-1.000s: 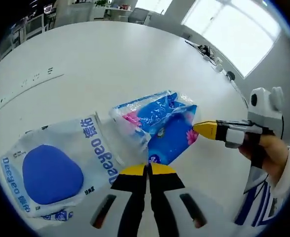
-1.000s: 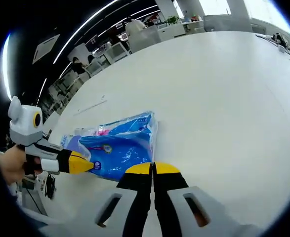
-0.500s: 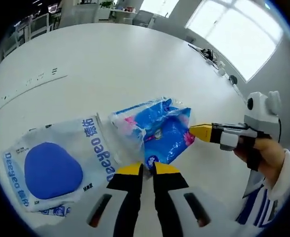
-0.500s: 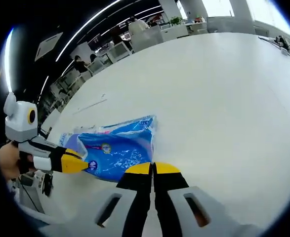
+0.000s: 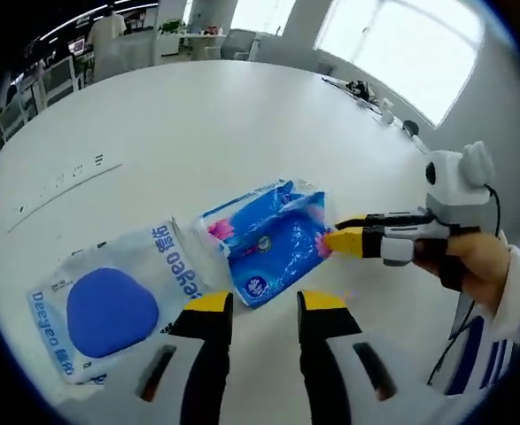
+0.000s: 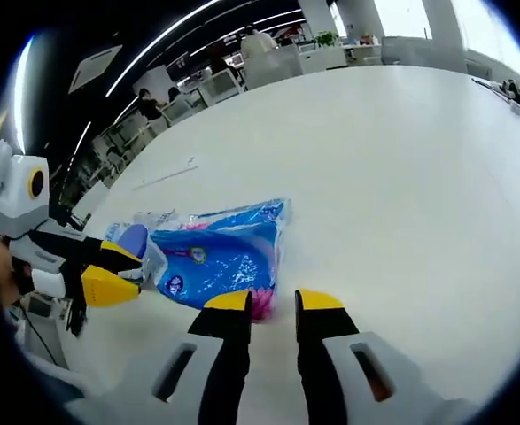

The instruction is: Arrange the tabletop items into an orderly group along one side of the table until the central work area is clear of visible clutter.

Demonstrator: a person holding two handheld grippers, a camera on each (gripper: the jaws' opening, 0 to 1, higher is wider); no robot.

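- A blue tissue pack (image 5: 273, 241) lies flat on the white bench (image 5: 197, 124), serving as the landmark here; it also appears in the right gripper view (image 6: 220, 252).
- The left gripper (image 5: 264, 305) sits just short of the pack's near edge, fingers (image 5: 209, 305) released with a clear gap between the yellow tips, holding nothing.
- The right gripper (image 6: 273, 301) is likewise spread, its fingers (image 6: 320, 301) parted at the pack's pink-printed corner; in the left gripper view it reaches in from the right (image 5: 344, 237), tips at the pack's edge, though contact cannot be judged.
- A person's hand (image 5: 468, 266) grips that tool's handle beyond the pack.
- Just beside the pack, on its far side from the right gripper, lies a clear bag with a blue oval (image 5: 109, 305), its edge overlapping or touching the pack.
- Cables and small devices (image 5: 370, 93) sit well apart from the pack, at the bench's far rim.
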